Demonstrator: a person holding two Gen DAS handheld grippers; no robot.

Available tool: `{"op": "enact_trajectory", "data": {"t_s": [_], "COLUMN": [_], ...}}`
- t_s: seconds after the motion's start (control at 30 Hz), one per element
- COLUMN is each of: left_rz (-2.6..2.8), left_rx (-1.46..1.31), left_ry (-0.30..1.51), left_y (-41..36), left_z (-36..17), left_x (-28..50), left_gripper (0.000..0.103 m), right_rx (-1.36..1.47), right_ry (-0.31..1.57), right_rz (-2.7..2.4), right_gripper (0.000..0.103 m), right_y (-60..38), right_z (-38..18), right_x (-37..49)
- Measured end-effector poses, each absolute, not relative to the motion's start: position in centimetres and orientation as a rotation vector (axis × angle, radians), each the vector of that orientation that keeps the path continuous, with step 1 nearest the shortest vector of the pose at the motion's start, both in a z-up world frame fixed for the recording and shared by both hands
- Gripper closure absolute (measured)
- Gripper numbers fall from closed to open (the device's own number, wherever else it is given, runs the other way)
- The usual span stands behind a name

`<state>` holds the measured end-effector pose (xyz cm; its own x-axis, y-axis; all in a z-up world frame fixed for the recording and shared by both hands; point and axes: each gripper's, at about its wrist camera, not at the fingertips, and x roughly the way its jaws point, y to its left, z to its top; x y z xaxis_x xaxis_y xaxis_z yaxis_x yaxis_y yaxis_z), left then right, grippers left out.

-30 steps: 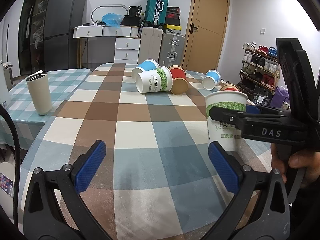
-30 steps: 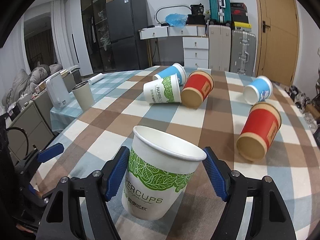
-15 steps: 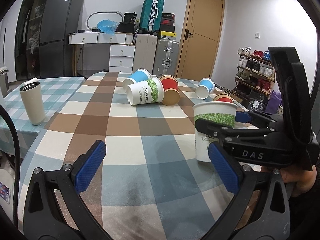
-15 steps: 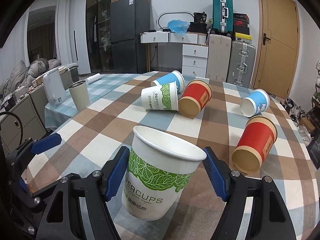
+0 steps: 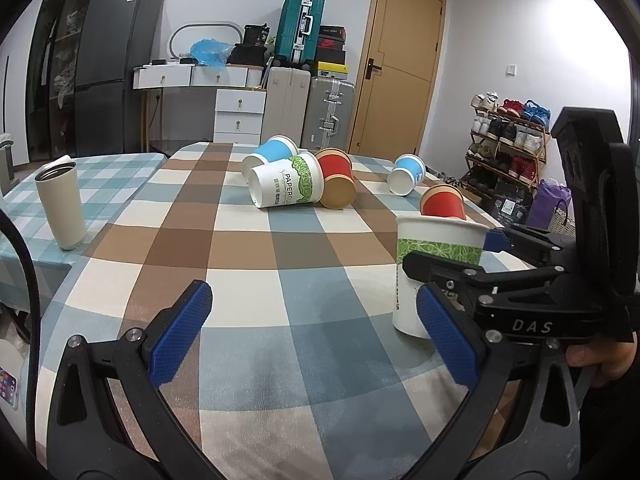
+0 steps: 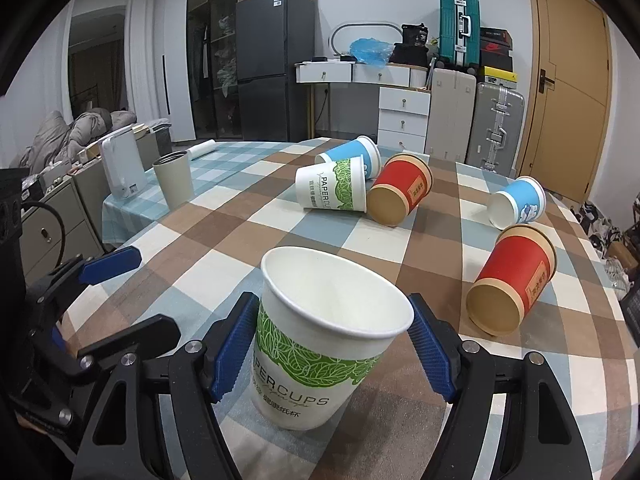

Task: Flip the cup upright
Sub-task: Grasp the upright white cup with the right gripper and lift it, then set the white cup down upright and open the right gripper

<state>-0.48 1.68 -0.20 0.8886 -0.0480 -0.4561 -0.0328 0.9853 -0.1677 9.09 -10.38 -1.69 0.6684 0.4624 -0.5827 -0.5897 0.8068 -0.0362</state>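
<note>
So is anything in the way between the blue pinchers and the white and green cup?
No. The right gripper already has the white and green cup between its pads, mouth up. The left gripper is open and holds nothing.

Between the right gripper's (image 6: 332, 352) fingers, the white-and-green cup (image 6: 320, 356) reads "PERCUPS" above small Chinese characters. Beyond the fingertips, the tipped white cup (image 6: 334, 189) reads "PAPERCUPS". Just right of the left gripper's (image 5: 316, 334) right finger, the other gripper's body shows "DAS" (image 5: 532, 325).
</note>
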Motion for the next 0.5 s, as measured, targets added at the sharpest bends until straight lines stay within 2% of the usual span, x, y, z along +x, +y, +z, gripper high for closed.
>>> {"op": "enact_trajectory", "data": {"t_s": [0.2,0.27,0.5], "left_rz": [-0.01,-0.009,-0.009], "left_rx": [-0.171,-0.171,-0.171], "left_ry": [0.477,0.477,0.477], "left_y": [1.6,1.6,1.6], "left_z": [-0.3,-0.3,-0.3], "left_x": [-0.5,-0.5,-0.5], "left_gripper": [0.001,0.001,0.001], "right_rx": [-0.244,-0.252,-0.263], "right_ry": [0.602,0.619,0.588], "right_rz": [0.639,0.669,0.665], "right_gripper": [0.028,0.035,0.036], "right_y": [-11.2,-11.5,-11.3], "right_z": [-1.7,-1.9,-2.2], "right_x": [8.2,7.8,7.4]}}
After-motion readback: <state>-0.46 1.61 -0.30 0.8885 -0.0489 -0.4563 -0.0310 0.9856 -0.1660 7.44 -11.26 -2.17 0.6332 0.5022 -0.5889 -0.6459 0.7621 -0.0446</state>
